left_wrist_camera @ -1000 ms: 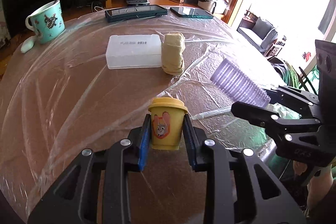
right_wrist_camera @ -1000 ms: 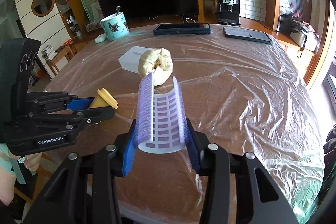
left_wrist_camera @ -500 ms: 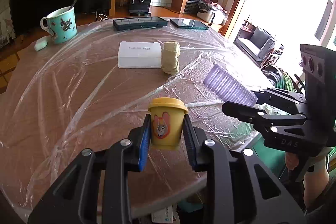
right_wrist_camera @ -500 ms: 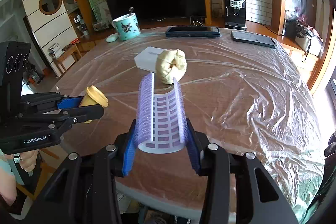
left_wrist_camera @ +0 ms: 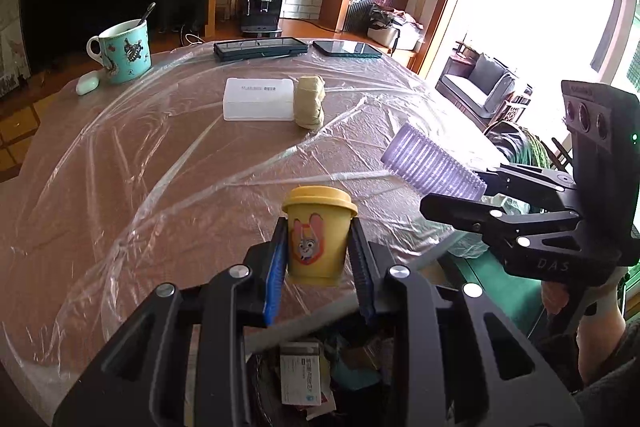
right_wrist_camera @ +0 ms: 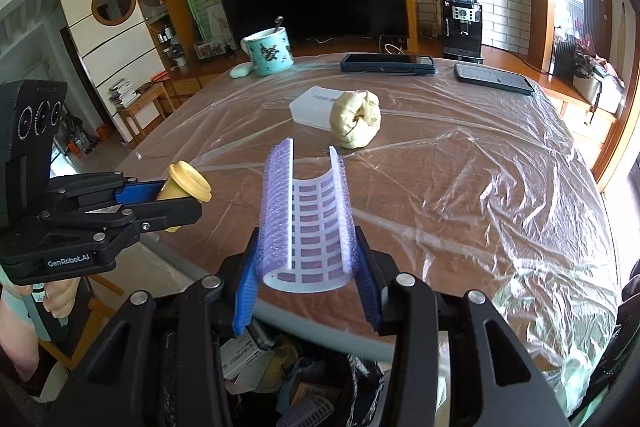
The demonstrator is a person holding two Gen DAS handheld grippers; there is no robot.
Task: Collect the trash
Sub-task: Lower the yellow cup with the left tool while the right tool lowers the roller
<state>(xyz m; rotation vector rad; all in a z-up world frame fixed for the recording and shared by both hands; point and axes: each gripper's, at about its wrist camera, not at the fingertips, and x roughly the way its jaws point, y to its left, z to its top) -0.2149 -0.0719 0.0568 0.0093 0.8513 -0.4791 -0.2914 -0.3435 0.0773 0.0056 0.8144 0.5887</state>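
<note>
Both of my hands have pulled back from the desk (left_wrist_camera: pixel 120 187) since a second ago, so its near edge and a bin of rubbish (right_wrist_camera: pixel 280 379) below now show under the fingers. The plastic-covered desk carries a white box (left_wrist_camera: pixel 258 99), a mug (left_wrist_camera: pixel 124 53) and a beige wad (left_wrist_camera: pixel 309 101). My right hand-held gripper (right_wrist_camera: pixel 306 291) is clamped on a purple hair roller (right_wrist_camera: pixel 306 223), held over the desk edge. My left hand-held gripper (left_wrist_camera: pixel 318 267) is clamped on a small yellow cup (left_wrist_camera: pixel 318 231) with a cartoon rabbit, above the bin.
</note>
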